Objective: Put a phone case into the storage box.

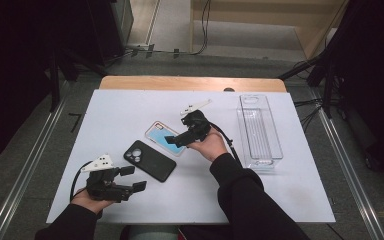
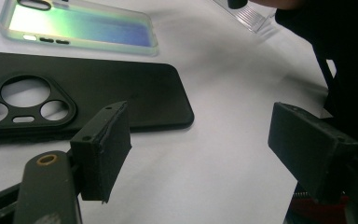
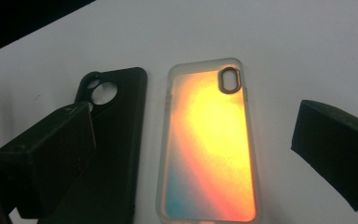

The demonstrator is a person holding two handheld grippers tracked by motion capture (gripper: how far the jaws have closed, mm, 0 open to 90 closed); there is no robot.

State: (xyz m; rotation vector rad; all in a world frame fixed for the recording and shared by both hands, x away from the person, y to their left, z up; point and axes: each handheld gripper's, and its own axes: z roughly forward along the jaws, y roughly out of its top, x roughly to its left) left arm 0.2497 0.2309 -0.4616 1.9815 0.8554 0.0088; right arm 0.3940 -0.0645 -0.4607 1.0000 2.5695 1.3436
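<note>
Hovering with jaws wide and empty, the right hand-held gripper (image 1: 175, 139) sits over the iridescent phone case (image 3: 208, 142), which lies flat mid-worktop (image 1: 130, 107), its long axis running along the jaw gap. Left hand-held gripper (image 2: 205, 149), also wide, is farther off.

the iridescent phone case (image 3: 209, 144) looked like glossy plastic with a clear rim. the black phone case (image 2: 88, 93) was matt and smooth. the storage bin (image 1: 259, 131) was clear ribbed plastic on a matt white table (image 1: 130, 107).
</note>
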